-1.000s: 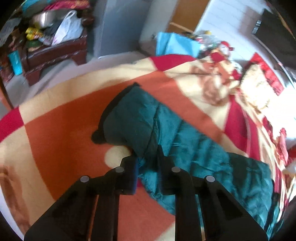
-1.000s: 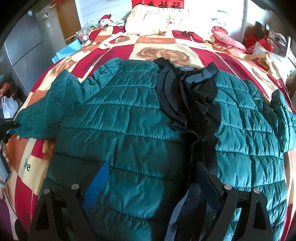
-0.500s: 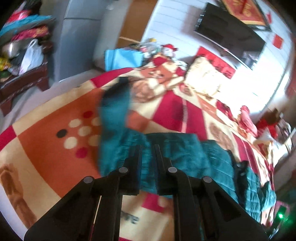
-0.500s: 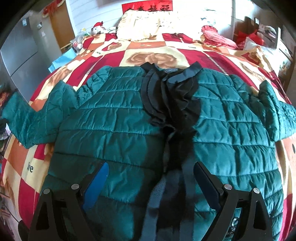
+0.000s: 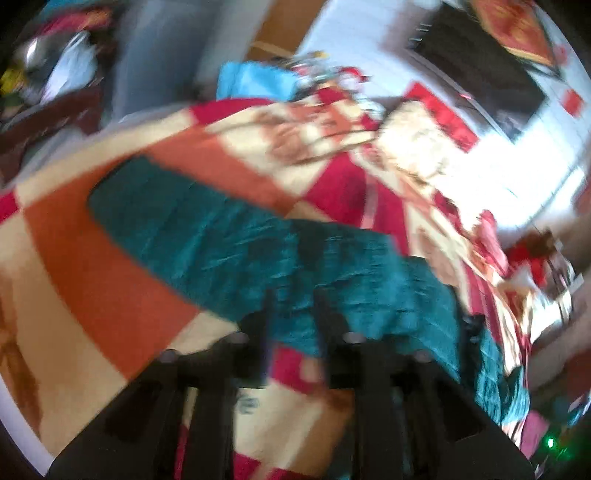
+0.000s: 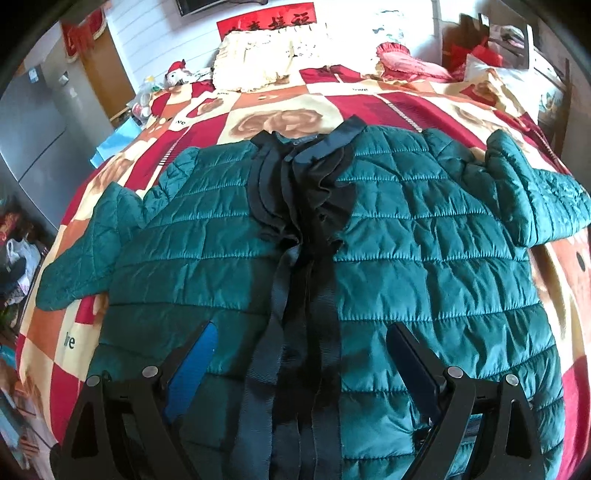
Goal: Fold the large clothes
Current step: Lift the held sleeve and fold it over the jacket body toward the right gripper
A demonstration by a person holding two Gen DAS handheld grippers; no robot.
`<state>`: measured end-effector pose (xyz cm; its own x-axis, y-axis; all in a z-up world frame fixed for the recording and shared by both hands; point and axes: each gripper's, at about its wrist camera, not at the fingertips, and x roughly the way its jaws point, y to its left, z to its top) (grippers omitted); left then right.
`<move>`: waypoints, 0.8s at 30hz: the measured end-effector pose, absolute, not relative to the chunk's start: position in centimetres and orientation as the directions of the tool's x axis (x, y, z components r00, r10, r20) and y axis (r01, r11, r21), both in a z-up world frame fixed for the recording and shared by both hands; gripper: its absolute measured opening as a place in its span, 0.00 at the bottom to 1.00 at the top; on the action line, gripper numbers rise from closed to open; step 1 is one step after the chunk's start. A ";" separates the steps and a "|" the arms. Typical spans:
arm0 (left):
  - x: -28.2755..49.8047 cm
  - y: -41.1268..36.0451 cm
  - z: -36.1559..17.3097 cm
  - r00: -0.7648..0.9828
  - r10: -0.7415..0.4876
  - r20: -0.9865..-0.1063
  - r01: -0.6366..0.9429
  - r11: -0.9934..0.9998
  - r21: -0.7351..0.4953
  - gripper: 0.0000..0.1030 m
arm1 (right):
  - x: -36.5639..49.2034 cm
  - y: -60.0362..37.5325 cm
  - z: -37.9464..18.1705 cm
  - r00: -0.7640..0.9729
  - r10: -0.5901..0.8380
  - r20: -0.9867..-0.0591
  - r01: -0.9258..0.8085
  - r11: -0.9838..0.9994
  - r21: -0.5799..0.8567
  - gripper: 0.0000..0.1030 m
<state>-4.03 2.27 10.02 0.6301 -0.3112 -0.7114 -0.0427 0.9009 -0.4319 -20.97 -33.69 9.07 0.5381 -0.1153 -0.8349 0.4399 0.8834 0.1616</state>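
One teal jacket (image 6: 424, 258) lies flat on the bed (image 6: 369, 99), blanket showing past both sleeves. Left gripper (image 5: 291, 306) fingers pinch its sleeve; right gripper (image 6: 299, 354) fingers spread above its hem.

The blanket (image 6: 388, 103) carried the lowercase letters "we" in dark print on several cream squares: one at the near left edge, one by the left corner near the pillow, and fainter ones further up. A red banner (image 6: 266, 22) on the wall bore black Chinese characters, too small to read. The jacket's neck label (image 6: 303, 140) was illegible.
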 end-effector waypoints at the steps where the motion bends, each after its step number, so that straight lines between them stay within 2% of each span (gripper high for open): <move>1: -3.7 3.4 9.2 0.626 -0.293 -0.723 -0.084 0.896 -0.436 0.57 | -20.8 -33.6 8.9 0.535 -0.113 -0.837 0.438 0.884 0.161 0.89; 2: -3.6 4.5 8.5 0.626 -0.284 -0.726 -0.119 0.886 -0.449 0.71 | -20.7 -33.4 8.7 0.530 -0.110 -0.841 0.435 0.886 0.159 0.89; 3: -3.4 6.1 7.4 0.628 -0.271 -0.730 -0.172 0.866 -0.470 0.72 | -20.6 -33.2 8.5 0.526 -0.107 -0.844 0.432 0.888 0.157 0.89; 8: -1.1 10.6 2.9 0.566 -0.225 -0.793 -0.362 0.796 -0.485 0.72 | -19.5 -32.3 7.4 0.502 -0.098 -0.859 0.417 0.898 0.142 0.89; 10: -0.7 11.3 2.9 0.616 -0.196 -0.763 -0.370 0.783 -0.500 0.73 | -19.0 -31.8 7.1 0.492 -0.094 -0.866 0.405 0.905 0.132 0.89; 18: 4.5 11.3 3.5 0.619 -0.111 -0.777 -0.406 0.802 -0.438 0.73 | -18.2 -31.2 6.6 0.475 -0.106 -0.874 0.390 0.915 0.101 0.89; 20: 5.5 11.9 3.6 0.627 -0.128 -0.768 -0.409 0.786 -0.464 0.73 | -18.2 -31.3 6.6 0.474 -0.105 -0.874 0.390 0.915 0.102 0.89; 21: 5.7 12.6 3.3 0.634 -0.145 -0.760 -0.402 0.777 -0.484 0.70 | -18.1 -31.3 6.5 0.472 -0.104 -0.876 0.390 0.915 0.101 0.89; 22: 5.7 13.0 2.8 0.639 -0.164 -0.752 -0.397 0.766 -0.505 0.59 | -18.1 -31.3 6.5 0.470 -0.104 -0.876 0.389 0.916 0.101 0.89; 23: 5.8 13.5 2.3 0.627 -0.204 -0.752 -0.400 0.744 -0.535 0.28 | -18.1 -31.3 6.5 0.470 -0.103 -0.877 0.389 0.916 0.101 0.90; 24: 6.1 13.7 1.6 0.617 -0.252 -0.746 -0.398 0.718 -0.571 0.16 | -18.1 -31.3 6.5 0.470 -0.104 -0.877 0.390 0.915 0.100 0.89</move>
